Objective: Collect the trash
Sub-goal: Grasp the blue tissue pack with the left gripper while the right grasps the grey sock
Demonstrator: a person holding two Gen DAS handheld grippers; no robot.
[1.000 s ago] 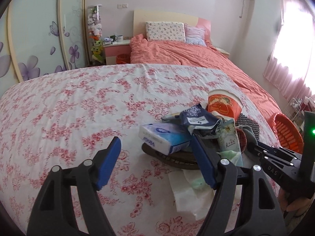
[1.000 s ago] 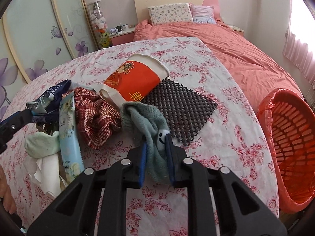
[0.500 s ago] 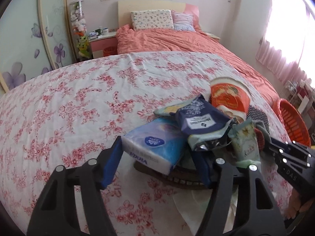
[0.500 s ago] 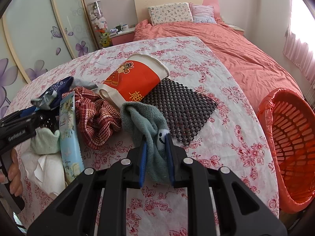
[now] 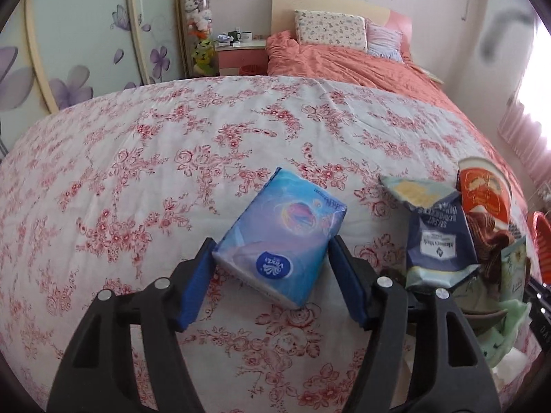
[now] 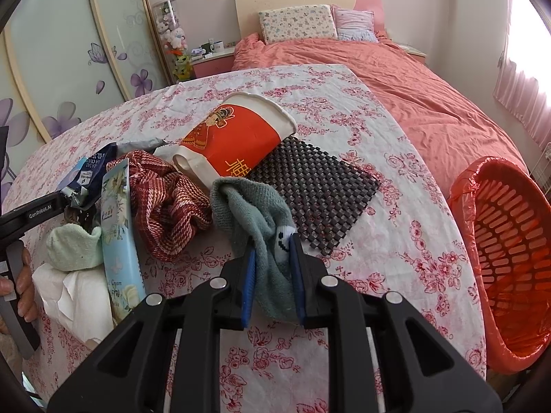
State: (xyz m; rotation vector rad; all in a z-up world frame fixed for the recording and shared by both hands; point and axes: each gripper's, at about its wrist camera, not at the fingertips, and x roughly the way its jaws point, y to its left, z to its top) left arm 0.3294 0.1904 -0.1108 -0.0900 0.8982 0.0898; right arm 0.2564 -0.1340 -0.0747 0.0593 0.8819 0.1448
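Floral tablecloth [image 6: 396, 179], left tool [image 5: 272, 275] apparently gripping one tissue pack [image 5: 280, 241], right tool [image 6: 272, 275] clamping one sock [image 6: 261, 227]

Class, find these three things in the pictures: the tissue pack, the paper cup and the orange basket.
tissue pack [image 5: 280, 237], left wrist view, middle of its blue top face.
paper cup [image 6: 237, 139], right wrist view, red printed side.
orange basket [image 6: 513, 251], right wrist view, slotted inner wall.

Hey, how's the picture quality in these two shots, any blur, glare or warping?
Left wrist view: softly blurred throughout, the window blown out white, a dark smear near the top right corner. Right wrist view: sharper, curtains overexposed. Both show fisheye bending, with black corners and curved wardrobe doors.
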